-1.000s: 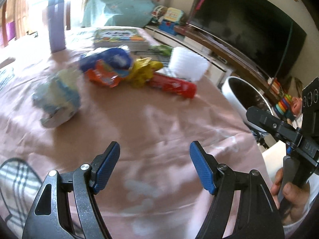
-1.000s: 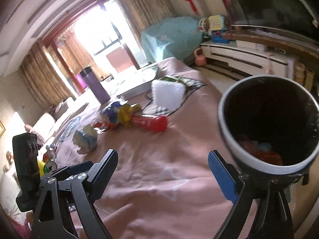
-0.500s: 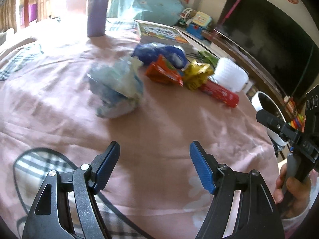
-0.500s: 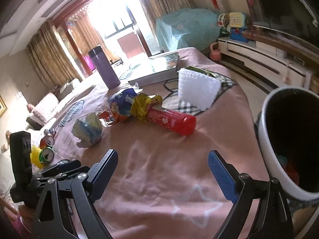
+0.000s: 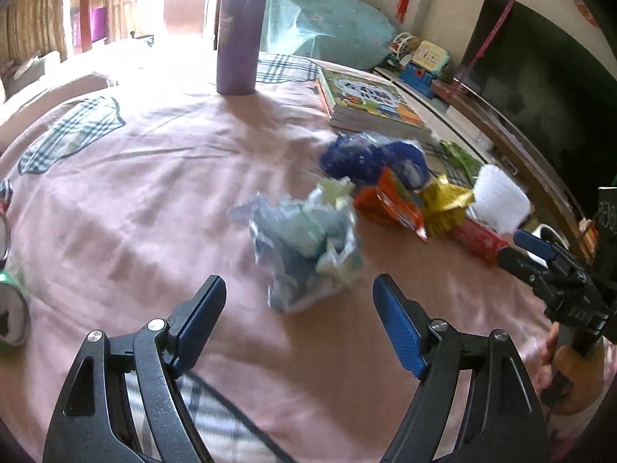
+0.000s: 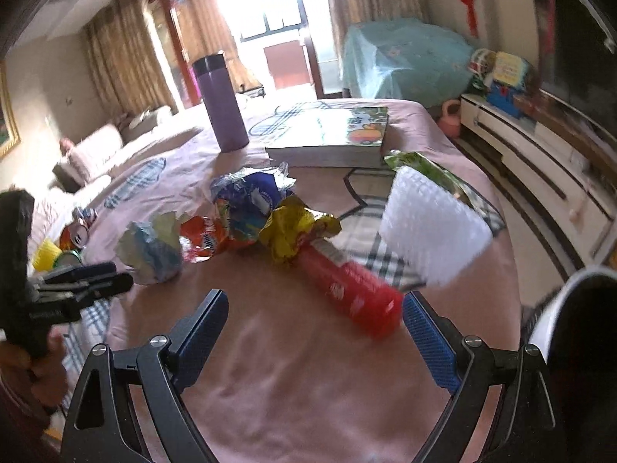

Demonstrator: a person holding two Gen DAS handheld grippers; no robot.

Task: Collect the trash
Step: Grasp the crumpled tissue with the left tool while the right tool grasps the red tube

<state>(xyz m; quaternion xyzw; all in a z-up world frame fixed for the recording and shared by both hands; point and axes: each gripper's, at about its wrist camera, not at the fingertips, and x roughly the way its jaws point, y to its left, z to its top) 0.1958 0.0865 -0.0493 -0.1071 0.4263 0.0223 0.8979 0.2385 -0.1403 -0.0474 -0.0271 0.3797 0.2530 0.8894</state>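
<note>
A table (image 5: 127, 208) draped in a soft, creased pink cloth with plaid patches carries everything. At its far side lies one thick, flat book (image 6: 327, 139) with a glossy printed cover, and near it one tall, smooth purple flask (image 5: 236, 34) with a dark lid stands upright. At the right edge, below the table, is the round white rim of a bin (image 6: 555, 308) with a dark inside.

The trash sits in a loose row across the middle: one ribbed white foam piece (image 6: 432, 227); one red tube (image 6: 347, 289) lying on its side; one crumpled blue foil bag (image 6: 246, 193); one orange wrapper (image 6: 204, 237); one scrunched yellow foil wrapper (image 6: 293, 227); one green bag (image 6: 428, 169) behind the foam; and one crumpled ball of pale blue-and-white paper (image 5: 304, 247), set a little apart.

The left gripper (image 5: 297, 320) stands with jaws wide and just now opening further, empty, the paper ball just ahead of them. The right gripper (image 6: 314, 337) also has jaws wide and empty, the red tube's near end just ahead of its right pad.
</note>
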